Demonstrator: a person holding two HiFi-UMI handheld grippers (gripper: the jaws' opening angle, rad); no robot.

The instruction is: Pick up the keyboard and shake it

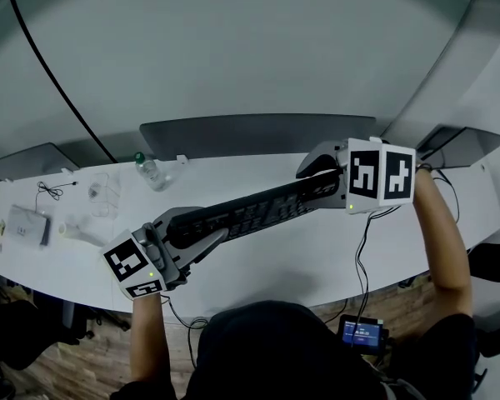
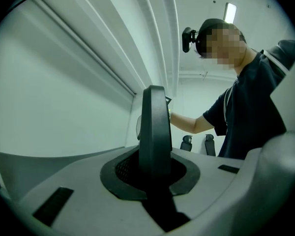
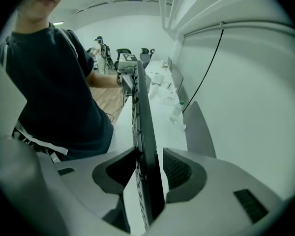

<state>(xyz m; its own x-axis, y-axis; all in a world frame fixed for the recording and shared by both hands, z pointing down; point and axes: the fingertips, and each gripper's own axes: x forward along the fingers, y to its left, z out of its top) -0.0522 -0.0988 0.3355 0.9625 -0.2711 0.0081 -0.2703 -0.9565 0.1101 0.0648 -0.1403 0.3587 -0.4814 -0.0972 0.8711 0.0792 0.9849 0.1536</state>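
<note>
The white worktop is crossed at mid-frame by the black keyboard, held lifted above it. Its lower-left end is pinched by the left gripper jaws, its upper-right end by the right gripper jaws.

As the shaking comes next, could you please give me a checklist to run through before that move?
1. Left gripper shut on one end of the keyboard: ok.
2. Right gripper shut on the other end: ok.
3. Keyboard off the desk: ok, it is held on edge above it.
4. Bottle apart from the keyboard: ok, it stands behind it, near the monitor.
5. Any keyboard cable free to swing: cannot tell, none can be traced to it.
</note>
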